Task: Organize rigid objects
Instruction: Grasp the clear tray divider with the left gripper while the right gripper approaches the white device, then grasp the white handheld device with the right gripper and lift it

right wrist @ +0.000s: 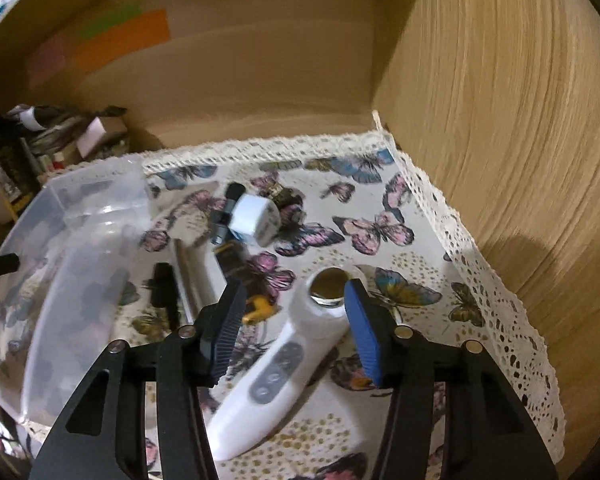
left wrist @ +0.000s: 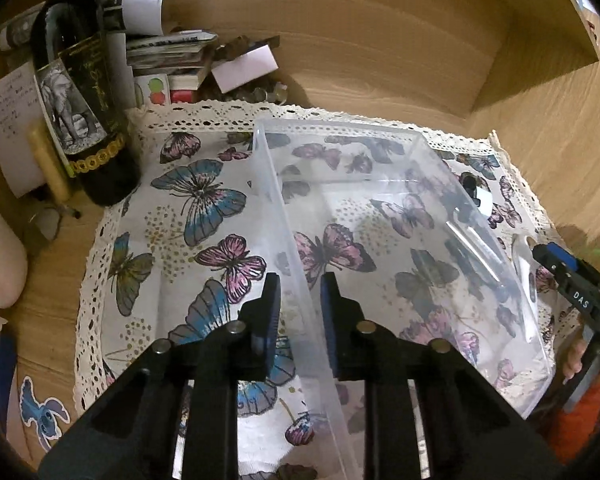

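Observation:
A clear plastic bin (left wrist: 340, 127) stands on the butterfly cloth (left wrist: 204, 200) with nothing lying inside it. My left gripper (left wrist: 300, 282) straddles the bin's left wall, one pad inside and one outside, shut on the rim. In the right wrist view a white handheld device (right wrist: 276, 376) with a round metal head lies on the cloth. My right gripper (right wrist: 294, 288) is over it with the head between the fingers. The blue pad touches the head; the black pad stands apart from it, so the jaws are open. The bin (right wrist: 80, 248) sits to the left.
A white cube-shaped plug (right wrist: 256, 220), a silver bar (right wrist: 192, 276), a black clip (right wrist: 164, 288) and a small yellow piece (right wrist: 258, 308) lie between bin and device. A dark bottle (left wrist: 80, 120) and stacked papers (left wrist: 168, 52) stand at the back left. Wooden walls close the back and right.

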A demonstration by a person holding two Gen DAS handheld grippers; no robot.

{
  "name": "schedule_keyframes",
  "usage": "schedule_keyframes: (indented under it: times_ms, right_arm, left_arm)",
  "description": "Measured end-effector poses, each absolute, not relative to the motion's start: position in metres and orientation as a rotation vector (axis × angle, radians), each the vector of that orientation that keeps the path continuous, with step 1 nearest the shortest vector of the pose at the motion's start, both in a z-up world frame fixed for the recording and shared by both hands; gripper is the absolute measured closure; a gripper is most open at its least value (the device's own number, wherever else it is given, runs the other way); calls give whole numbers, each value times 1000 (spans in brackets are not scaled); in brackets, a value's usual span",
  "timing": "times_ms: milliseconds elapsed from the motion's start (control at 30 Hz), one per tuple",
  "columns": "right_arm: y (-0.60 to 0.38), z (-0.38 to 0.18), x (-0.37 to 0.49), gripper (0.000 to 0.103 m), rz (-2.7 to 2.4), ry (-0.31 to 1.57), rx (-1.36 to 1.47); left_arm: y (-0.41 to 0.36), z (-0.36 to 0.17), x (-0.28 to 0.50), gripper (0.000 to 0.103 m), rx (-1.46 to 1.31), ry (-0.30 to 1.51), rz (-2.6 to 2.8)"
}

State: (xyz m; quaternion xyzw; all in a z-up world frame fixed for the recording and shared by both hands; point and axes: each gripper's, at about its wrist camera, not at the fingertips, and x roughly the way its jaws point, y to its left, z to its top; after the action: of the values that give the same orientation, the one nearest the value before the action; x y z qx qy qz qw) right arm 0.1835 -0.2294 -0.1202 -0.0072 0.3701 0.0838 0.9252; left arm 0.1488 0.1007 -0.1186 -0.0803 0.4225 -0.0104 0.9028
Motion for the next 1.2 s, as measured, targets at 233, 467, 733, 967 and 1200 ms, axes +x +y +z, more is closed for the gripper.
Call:
schedule_keyframes:
  times_ms: [233, 467, 733, 967, 1200]
  right_arm:
    - [-239, -142, 192, 55, 166, 881, 16]
    - [-226, -155, 198, 58, 174, 918, -43]
    - [-228, -149, 195, 72, 167, 875, -43]
    - [-230, -110, 180, 72, 173, 729, -17]
    - [-215, -65, 166, 72, 218, 596, -39]
  left_arm:
    - [99, -121, 151, 87, -149, 873, -24]
    - [98, -120, 149, 87, -135, 842, -18]
    - [96, -120, 148, 88, -127, 834, -10]
    - [94, -119, 147, 89, -106, 823, -2]
    - [91, -113, 143, 90, -80, 789, 17]
